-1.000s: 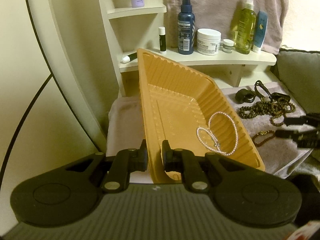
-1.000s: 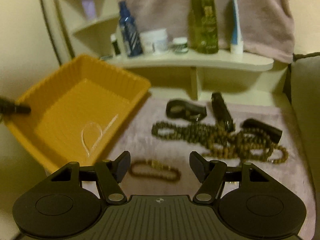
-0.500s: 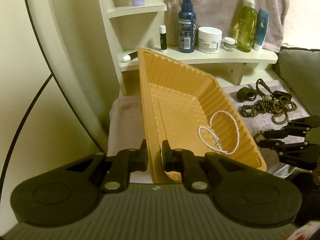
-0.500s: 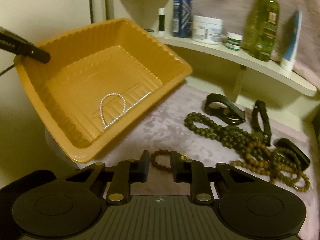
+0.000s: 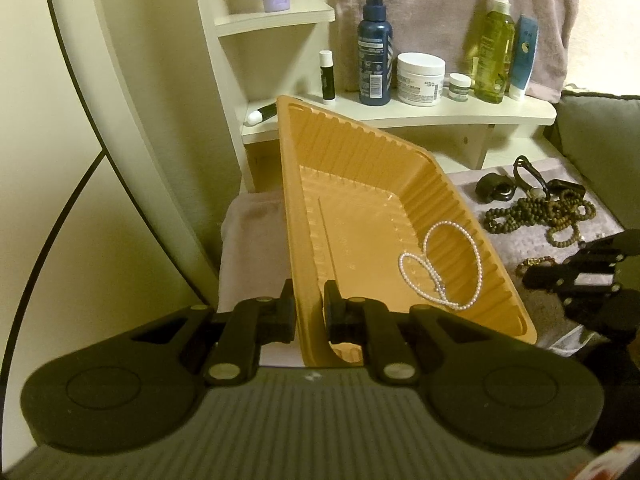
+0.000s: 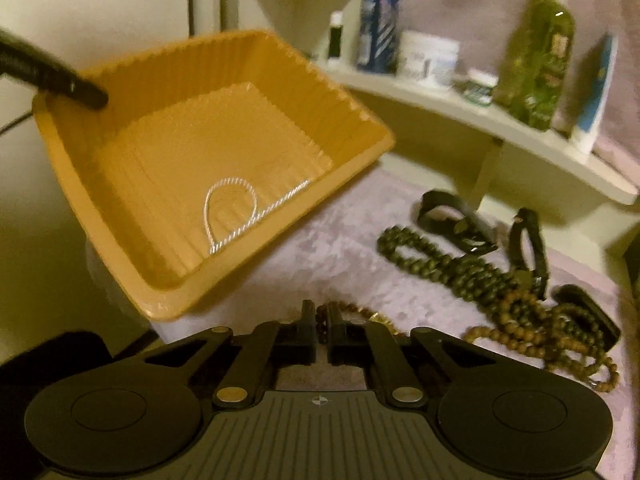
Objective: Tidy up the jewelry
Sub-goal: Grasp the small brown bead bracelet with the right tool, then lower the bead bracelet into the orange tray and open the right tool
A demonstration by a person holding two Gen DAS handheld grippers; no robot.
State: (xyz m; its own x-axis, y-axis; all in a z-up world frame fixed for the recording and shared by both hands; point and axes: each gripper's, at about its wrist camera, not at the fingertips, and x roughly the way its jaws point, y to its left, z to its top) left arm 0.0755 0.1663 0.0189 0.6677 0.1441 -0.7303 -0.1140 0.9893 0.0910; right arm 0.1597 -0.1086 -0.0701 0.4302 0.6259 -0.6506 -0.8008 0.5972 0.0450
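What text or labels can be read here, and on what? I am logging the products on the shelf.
None reads with certainty.
Dark blue spray bottle: white label with a barcode, print too small.
White cream jar: dark print, too blurred.
Green spray bottle: label unreadable.
Blue tube: only a pale mark.
Lip balm stick: print illegible.

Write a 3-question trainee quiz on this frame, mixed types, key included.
1. True or false: the left gripper is shut on the orange tray rim.
2. What lies inside the tray? A) pearl necklace B) watch C) nothing
3. What does the right gripper pinch?

Key: 1 true. 2 A, the pearl necklace. 3 the small brown bead bracelet, by the tray on the cloth.
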